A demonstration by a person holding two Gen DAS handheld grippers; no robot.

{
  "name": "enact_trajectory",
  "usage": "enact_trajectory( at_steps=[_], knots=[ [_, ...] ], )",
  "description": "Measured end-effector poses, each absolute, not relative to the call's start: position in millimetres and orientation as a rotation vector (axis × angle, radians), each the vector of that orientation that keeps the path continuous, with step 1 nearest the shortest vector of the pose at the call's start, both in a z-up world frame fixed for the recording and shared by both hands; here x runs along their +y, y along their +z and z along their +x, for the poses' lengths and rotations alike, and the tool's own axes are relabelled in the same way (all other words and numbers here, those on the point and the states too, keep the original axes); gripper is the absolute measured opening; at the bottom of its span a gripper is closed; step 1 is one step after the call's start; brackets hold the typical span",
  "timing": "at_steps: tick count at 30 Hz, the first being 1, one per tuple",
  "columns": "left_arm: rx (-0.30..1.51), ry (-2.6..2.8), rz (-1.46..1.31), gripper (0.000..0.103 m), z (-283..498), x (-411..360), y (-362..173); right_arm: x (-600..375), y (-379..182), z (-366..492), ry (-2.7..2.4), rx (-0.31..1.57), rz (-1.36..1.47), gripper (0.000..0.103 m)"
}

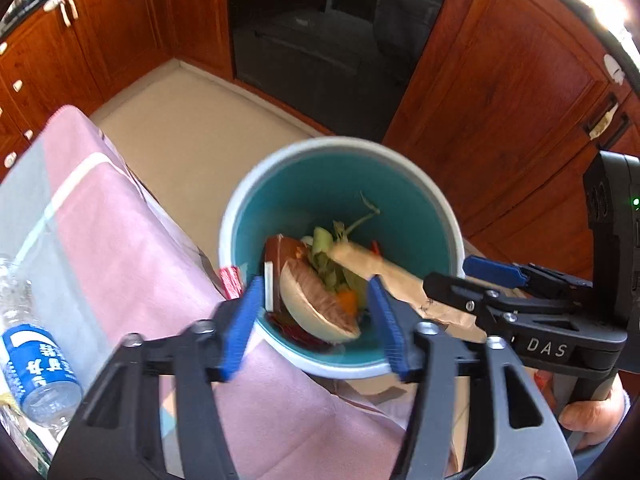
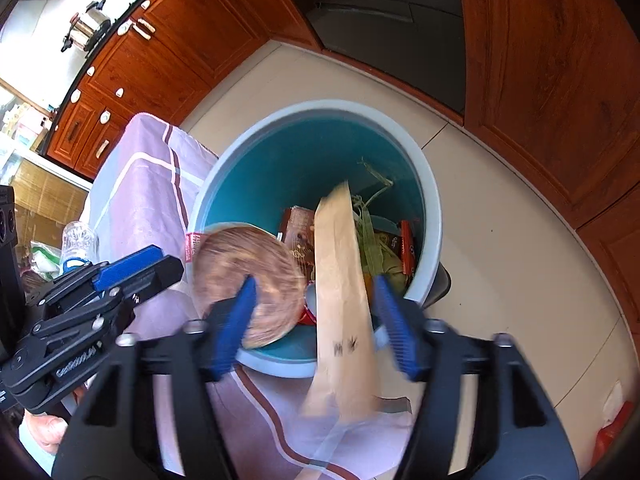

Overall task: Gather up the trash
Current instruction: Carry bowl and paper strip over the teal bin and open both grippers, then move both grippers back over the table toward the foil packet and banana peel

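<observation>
Both grippers hang over a teal bin (image 1: 400,200) with a pale rim that stands on the cream floor against a table draped in a pink cloth (image 1: 120,248). The left gripper (image 1: 316,320) has its blue jaws apart, gripping nothing; a round paper bowl (image 1: 316,304) sits between them, blurred, over the rim. The right gripper (image 2: 316,320) is likewise spread, a tan paper sleeve (image 2: 340,280) loose between its pads, tip inside the bin. Green scraps (image 1: 328,256) and a brown wrapper (image 2: 298,220) lie inside. A clear bottle (image 1: 36,356) with a blue label lies on the table; wooden cabinets (image 1: 500,80) surround the spot.
</observation>
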State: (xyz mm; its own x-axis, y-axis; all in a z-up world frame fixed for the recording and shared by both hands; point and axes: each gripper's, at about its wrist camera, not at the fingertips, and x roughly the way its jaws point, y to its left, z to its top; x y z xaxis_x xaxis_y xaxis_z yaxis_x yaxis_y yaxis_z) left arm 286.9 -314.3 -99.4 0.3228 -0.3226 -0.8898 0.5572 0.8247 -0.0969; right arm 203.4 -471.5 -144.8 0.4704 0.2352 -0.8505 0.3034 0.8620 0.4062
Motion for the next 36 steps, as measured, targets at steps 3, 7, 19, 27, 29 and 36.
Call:
enact_trajectory(
  at_steps=[3, 7, 19, 27, 29, 36],
  knots=[
    [1.088, -0.587, 0.227, 0.065, 283.3, -312.2, -89.0, -471.9, -137.3, 200.7, -0.055, 1.083, 0.567, 0.078],
    [1.082, -0.588, 0.199, 0.072, 274.6, -303.8, -77.2, -474.3, -128.7, 194.3, -0.070, 1.088, 0.619, 0.088],
    [1.026, -0.582, 0.154, 0.092, 231.3, -269.0, -47.2, -447.1, -84.8, 164.8, -0.059, 1.041, 0.587, 0.088],
    [0.990, -0.532, 0.085, 0.098, 205.6, -209.8, -29.8, -395.2, -51.8, 157.4, 0.018, 1.013, 0.519, 0.088],
    [0.991, -0.514, 0.062, 0.098, 201.2, -190.5, -27.2, -377.5, -45.0, 158.0, 0.044, 1.013, 0.496, 0.088],
    [0.992, -0.437, -0.013, 0.099, 184.3, -112.8, -25.2, -312.4, -29.2, 161.1, 0.126, 1.025, 0.417, 0.088]
  ],
)
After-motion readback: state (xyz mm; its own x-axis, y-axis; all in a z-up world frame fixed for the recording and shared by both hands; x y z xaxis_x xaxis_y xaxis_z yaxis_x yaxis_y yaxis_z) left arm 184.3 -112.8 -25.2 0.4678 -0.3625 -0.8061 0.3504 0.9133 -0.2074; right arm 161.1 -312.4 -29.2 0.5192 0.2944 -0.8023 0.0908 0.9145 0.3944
